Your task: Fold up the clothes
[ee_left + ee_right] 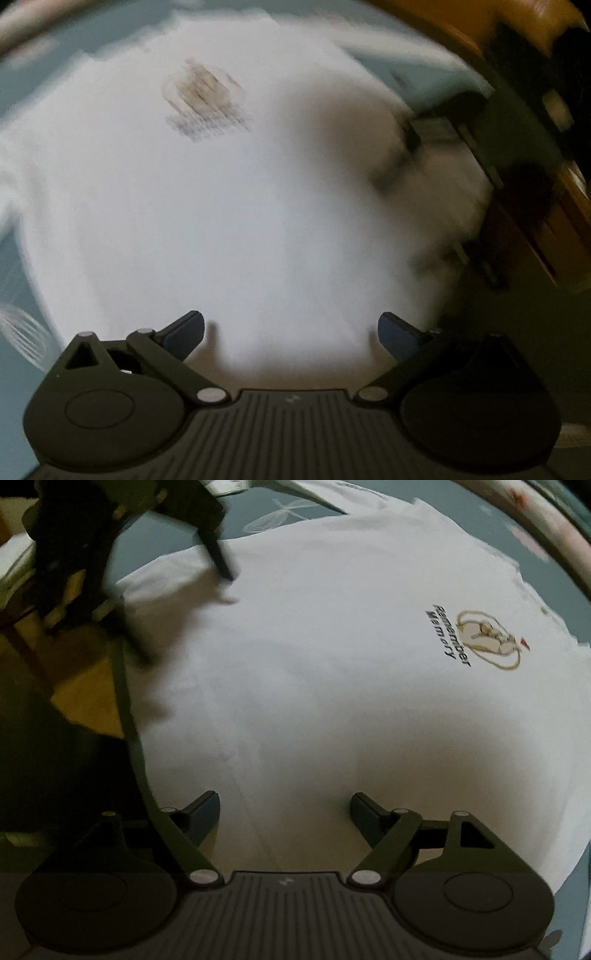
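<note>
Teal floral bedding (288, 509) lies under a white T-shirt (332, 701) spread flat, its printed logo (480, 638) reading "Remember Memory". Wooden flooring (81, 686) shows past the bed's edge. My right gripper (284, 816) hangs over the shirt's lower part, jaws wide apart and gripping nothing; the cloth lies flat beneath them. My left gripper (291, 332) is likewise spread wide and empty above the shirt, though its view is badly blurred. From the right wrist I see the left gripper over the shirt's far edge.
</note>
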Tool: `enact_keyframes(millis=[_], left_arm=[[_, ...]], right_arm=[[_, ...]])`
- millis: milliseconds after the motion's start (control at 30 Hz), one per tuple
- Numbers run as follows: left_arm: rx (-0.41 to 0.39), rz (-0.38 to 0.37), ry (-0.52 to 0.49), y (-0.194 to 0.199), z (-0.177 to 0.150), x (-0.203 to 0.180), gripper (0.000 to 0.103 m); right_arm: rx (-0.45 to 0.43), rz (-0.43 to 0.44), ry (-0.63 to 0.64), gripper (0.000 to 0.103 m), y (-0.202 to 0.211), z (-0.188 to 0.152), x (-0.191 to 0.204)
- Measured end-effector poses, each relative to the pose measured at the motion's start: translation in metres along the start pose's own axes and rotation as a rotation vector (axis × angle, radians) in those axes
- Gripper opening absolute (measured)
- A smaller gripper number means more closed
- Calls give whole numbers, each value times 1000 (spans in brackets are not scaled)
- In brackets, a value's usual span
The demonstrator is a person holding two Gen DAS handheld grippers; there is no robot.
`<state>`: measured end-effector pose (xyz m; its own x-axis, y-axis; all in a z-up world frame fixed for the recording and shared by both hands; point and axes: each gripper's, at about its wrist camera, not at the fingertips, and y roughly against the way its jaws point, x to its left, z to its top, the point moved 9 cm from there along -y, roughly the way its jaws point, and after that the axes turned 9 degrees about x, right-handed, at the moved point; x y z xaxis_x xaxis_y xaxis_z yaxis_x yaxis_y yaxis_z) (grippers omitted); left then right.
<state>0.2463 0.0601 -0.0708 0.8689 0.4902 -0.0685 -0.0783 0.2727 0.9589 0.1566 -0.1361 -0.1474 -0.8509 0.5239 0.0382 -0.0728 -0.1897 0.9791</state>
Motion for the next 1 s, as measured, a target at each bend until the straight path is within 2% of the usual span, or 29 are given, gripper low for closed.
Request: enact_keyframes(millis=[67,100,200,333,433,500,567,600,700,767,867,900,933,1000], left_arm=[[-34,26,77,2,13,29,99],[-31,32,93,1,9,36,99],[27,73,52,-18,-6,52,99],[72,38,102,-7,-50,38,100],[129,44,71,-2,-86,20,101],[186,41,54,1,-96,17,101],[249,16,116,3,-98,20,99],[237,3,131,8,-92,20,97],[116,10,65,20,-62,15,98],[100,-60,73,12,-48,8,98],[132,-109,125,-2,-57,5,98],[106,-102,133,0,-63,7,99],[98,-100,142,2,-71,8,99],[149,-90,181,5,-91,11,99]], right_arm=[[-2,27,-40,84,1,2,-4],[-3,40,-59,86,1,3,-6],[7,39,-30,87,0,2,-3],[13,35,25,89,1,-3,2],[13,49,35,93,1,-6,4],[18,49,37,93,1,-7,6],[26,48,34,93,2,-6,6],[32,48,31,92,3,-6,5],[21,44,2,92,11,1,1],[4,40,-27,92,13,17,-6],[-1,27,-64,92,11,31,-15],[2,24,-74,92,10,31,-17],[8,20,-84,92,10,28,-20],[43,18,-114,92,7,12,-25]])
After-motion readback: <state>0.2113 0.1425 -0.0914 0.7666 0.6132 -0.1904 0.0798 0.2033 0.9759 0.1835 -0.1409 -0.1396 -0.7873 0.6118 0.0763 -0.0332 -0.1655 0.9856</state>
